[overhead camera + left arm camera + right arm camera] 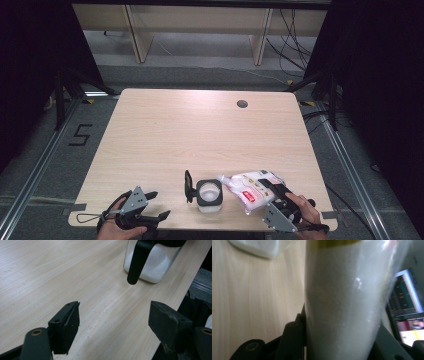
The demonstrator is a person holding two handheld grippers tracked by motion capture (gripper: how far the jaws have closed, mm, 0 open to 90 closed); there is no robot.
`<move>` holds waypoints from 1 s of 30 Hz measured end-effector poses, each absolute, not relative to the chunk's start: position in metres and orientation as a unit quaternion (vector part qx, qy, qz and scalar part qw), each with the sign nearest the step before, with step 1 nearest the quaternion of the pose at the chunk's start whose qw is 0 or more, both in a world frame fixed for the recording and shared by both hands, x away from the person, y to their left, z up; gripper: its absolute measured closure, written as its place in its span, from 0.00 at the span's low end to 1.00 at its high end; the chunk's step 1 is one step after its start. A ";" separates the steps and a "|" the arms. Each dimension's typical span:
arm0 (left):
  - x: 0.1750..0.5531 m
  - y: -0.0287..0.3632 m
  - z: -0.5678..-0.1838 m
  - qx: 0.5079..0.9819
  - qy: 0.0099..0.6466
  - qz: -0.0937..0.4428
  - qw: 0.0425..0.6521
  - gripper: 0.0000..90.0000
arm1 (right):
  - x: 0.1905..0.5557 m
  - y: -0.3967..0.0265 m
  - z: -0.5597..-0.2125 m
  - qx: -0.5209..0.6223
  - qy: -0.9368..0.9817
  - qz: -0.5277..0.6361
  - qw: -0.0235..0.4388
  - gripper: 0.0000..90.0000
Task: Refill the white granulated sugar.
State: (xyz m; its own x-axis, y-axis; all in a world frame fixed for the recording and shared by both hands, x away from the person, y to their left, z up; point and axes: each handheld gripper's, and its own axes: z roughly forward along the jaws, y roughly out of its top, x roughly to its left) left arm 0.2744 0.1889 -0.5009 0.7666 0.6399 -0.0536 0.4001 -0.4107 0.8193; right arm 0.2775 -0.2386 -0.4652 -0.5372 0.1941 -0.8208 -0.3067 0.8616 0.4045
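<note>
Bag and jaws: the plastic bag (252, 189) of white granules sits between the right gripper (274, 191)'s jaws, which are clamped on it; in the right gripper view the bag (342, 302) bulges up between both jaws.
Bag's place: at the near right of the surface (200, 130), its open end pointing toward the jar (208, 195) just beside it.
Jar and jaws: the jar (150, 262), part full of white granules with its black lid (188, 186) hinged up, stands ahead of the left gripper (157, 205)'s jaws, apart from them.
Left jaws: spread wide with nothing between them.
Count: one bag, one jar, two grippers.
Right hand (302, 210): at the near right edge, gripper aimed left and away from the person toward the jar.
Left hand (117, 227): low at the near left edge, gripper lying roughly level, aimed right.
</note>
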 end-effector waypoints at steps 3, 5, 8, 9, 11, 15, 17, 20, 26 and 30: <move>0.274 0.189 -0.501 0.830 0.312 0.135 0.443 0.27 | 0.283 -0.242 -0.470 0.011 0.844 0.300 0.445 0.73; 0.276 0.190 -0.500 0.834 0.301 0.141 0.440 0.27 | 0.289 -0.244 -0.471 0.018 0.843 0.313 0.437 0.73; 0.276 0.189 -0.500 0.835 0.301 0.140 0.439 0.27 | 0.296 -0.250 -0.474 0.048 0.838 0.347 0.419 0.73; 0.276 0.189 -0.500 0.835 0.301 0.141 0.439 0.27 | 0.299 -0.253 -0.474 0.058 0.836 0.355 0.413 0.73; 0.276 0.190 -0.500 0.834 0.301 0.141 0.441 0.27 | 0.303 -0.259 -0.476 0.085 0.831 0.377 0.399 0.73; 0.274 0.189 -0.500 0.829 0.315 0.139 0.441 0.27 | 0.310 -0.270 -0.481 0.123 0.826 0.399 0.379 0.73; 0.274 0.188 -0.500 0.824 0.316 0.137 0.449 0.27 | 0.313 -0.275 -0.485 0.142 0.825 0.403 0.370 0.74; 0.274 0.189 -0.500 0.828 0.313 0.139 0.444 0.27 | 0.316 -0.281 -0.485 0.166 0.815 0.426 0.356 0.74; 0.275 0.191 -0.499 0.832 0.312 0.143 0.435 0.27 | 0.321 -0.292 -0.487 0.228 0.792 0.464 0.326 0.74; 0.273 0.189 -0.501 0.823 0.319 0.138 0.449 0.27 | 0.322 -0.299 -0.487 0.239 0.783 0.472 0.328 0.73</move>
State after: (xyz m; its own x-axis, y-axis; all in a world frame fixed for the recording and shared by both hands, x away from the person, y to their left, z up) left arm 0.2733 0.1888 -0.5005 0.7583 0.6493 -0.0587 0.4011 -0.3937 0.8271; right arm 0.3218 -0.2988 -0.4869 -0.6706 0.6832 -0.2891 0.0639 0.4414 0.8950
